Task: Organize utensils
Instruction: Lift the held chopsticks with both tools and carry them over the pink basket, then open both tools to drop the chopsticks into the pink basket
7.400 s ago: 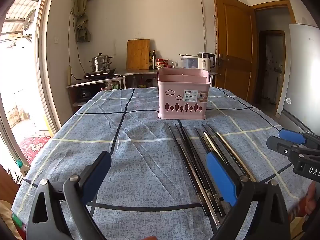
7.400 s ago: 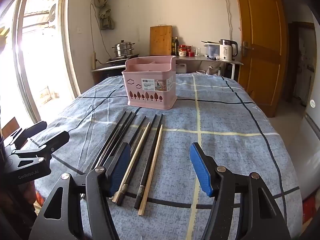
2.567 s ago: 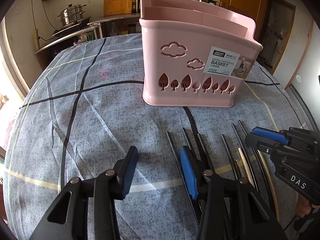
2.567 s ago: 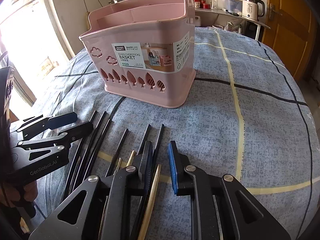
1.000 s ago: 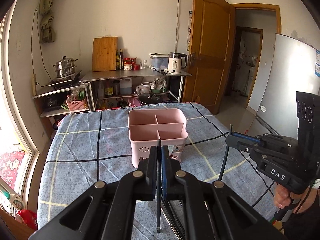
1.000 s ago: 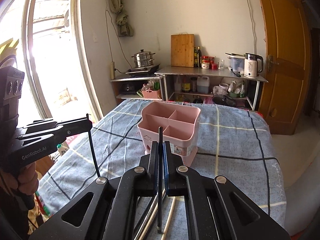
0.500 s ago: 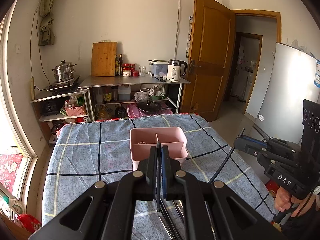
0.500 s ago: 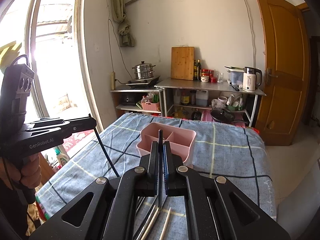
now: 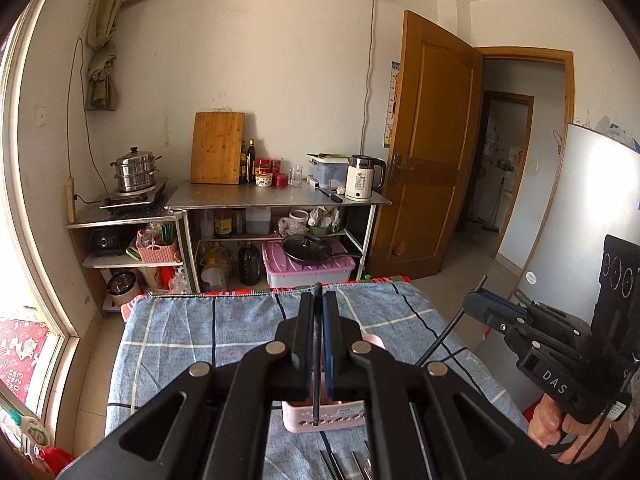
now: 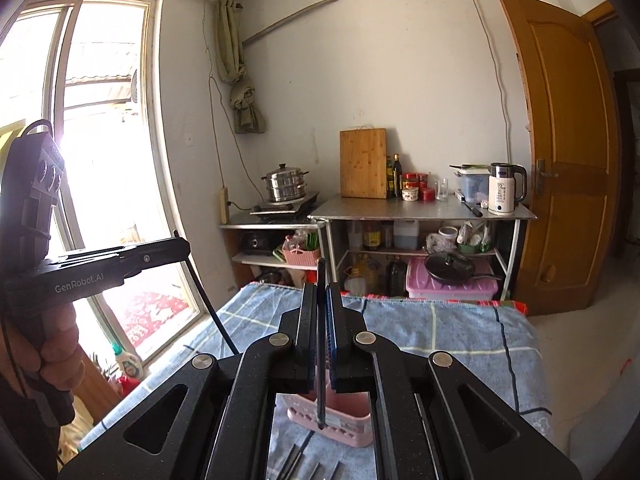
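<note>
My left tongs are clenched on one black chopstick. It is thin, straight and dark, stands nearly upright between the pads, pokes out a little above them at 12 o'clock, and hangs down at 6 o'clock with its tip in front of the basket.

My right tongs grasp a second chopstick the same way: black, slim, upright, its top above the pads and its lower end over the pink wall.

The basket is pink plastic with small cut-outs along its front and a white label; most of it is hidden behind my tongs.

More dark chopsticks lie on the cloth at 6 o'clock of the basket, cut off by the edge. The cloth is blue-grey with black and pale lines.

At 3 o'clock in the left view my right hand grips its handle, the chopstick slanting below it. At 12 o'clock stand steel shelves, a board, a kettle and a steamer pot.
</note>
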{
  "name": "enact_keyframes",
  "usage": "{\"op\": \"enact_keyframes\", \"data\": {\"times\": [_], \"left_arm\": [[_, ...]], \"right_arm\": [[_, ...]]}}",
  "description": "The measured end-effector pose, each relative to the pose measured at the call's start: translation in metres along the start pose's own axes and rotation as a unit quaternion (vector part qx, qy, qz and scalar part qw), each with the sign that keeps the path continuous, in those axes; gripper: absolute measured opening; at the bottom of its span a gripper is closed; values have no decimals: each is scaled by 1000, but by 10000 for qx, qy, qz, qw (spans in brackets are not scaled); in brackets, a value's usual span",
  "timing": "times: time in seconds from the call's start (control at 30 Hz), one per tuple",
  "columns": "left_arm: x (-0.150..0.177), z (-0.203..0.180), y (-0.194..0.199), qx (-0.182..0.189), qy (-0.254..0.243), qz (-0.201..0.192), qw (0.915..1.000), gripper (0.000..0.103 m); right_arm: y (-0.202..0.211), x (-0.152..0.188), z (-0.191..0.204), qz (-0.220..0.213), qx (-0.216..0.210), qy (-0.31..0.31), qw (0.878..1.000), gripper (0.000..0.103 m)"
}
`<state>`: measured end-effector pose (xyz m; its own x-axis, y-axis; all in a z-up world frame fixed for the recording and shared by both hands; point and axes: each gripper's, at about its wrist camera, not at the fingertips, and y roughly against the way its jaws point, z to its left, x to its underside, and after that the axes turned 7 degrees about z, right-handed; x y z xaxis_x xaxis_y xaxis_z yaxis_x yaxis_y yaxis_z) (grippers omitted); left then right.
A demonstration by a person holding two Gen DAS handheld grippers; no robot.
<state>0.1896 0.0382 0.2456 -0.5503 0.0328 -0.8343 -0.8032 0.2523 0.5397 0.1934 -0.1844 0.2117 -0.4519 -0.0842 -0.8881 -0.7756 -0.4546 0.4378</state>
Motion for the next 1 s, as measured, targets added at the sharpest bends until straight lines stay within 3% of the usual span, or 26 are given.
{"op": "enact_keyframes", "data": {"times": [0.33, 0.6, 0.83, 1.0], "left_arm": [[-11, 14, -35, -21, 104, -21, 9999, 4], [9, 21, -72, 55, 183, 399, 9990, 4], [25, 30, -95, -98, 367, 710, 9968, 5], [30, 35, -93, -182, 473, 639, 9967, 6]], "right_arm": [[-36, -16, 1, -97, -49, -81, 9999, 4], [-73, 5, -3, 380, -104, -140, 9991, 4], [-93, 23, -13, 791, -33, -240, 9966, 4], [-97, 25, -23, 958, 9, -352, 9948, 6]]}}
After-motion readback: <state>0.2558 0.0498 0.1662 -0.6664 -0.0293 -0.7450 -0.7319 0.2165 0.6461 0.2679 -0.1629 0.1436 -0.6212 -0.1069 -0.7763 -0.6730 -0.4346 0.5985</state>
